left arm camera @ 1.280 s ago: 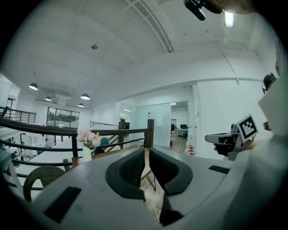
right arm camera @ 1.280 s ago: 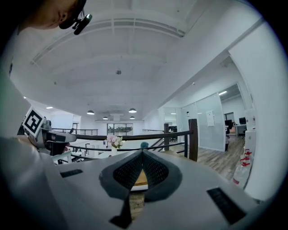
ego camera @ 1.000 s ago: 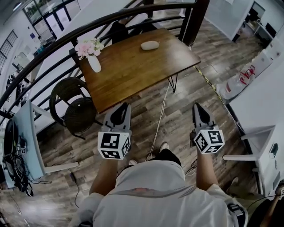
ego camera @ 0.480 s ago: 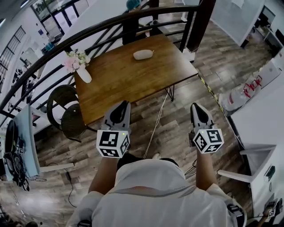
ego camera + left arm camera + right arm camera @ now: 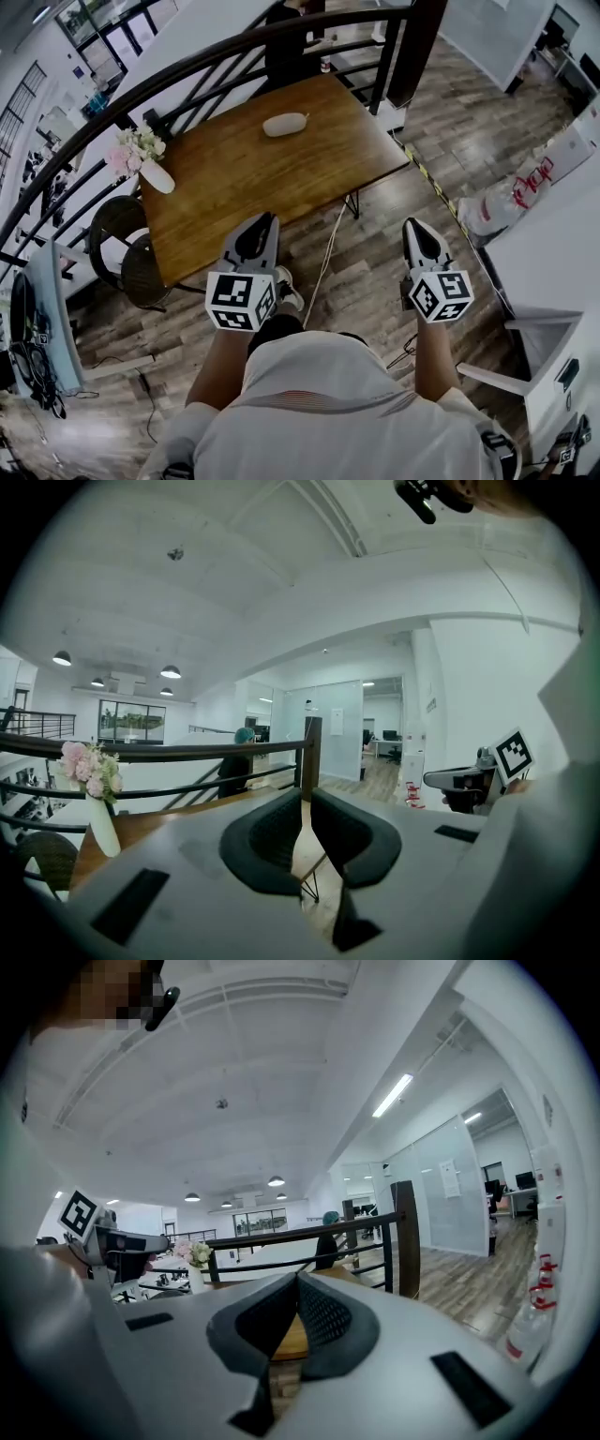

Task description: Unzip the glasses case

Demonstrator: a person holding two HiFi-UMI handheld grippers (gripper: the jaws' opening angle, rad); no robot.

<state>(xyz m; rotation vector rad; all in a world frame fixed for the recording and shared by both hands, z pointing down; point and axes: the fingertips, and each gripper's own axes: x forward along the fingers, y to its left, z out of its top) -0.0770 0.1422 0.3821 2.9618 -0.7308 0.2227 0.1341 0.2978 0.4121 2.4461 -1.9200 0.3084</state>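
Note:
A pale oval glasses case (image 5: 285, 124) lies near the far edge of a brown wooden table (image 5: 244, 164). My left gripper (image 5: 262, 217) hangs over the table's near edge, shut and empty. My right gripper (image 5: 415, 223) is over the wood floor to the right of the table, also shut with nothing in it. In the left gripper view the jaw tips (image 5: 304, 799) meet; the right gripper view shows the same for its tips (image 5: 295, 1277). The case does not show in either gripper view.
A white vase of pink flowers (image 5: 141, 157) stands at the table's left end. A dark round chair (image 5: 127, 246) sits left of the table. A black railing (image 5: 216, 52) curves behind it, with a person beyond. A white counter (image 5: 553, 234) is at the right.
I have walked toward the table: it and the case have slid nearer and leftward in the head view. Both grippers stay shut and keep their pose.

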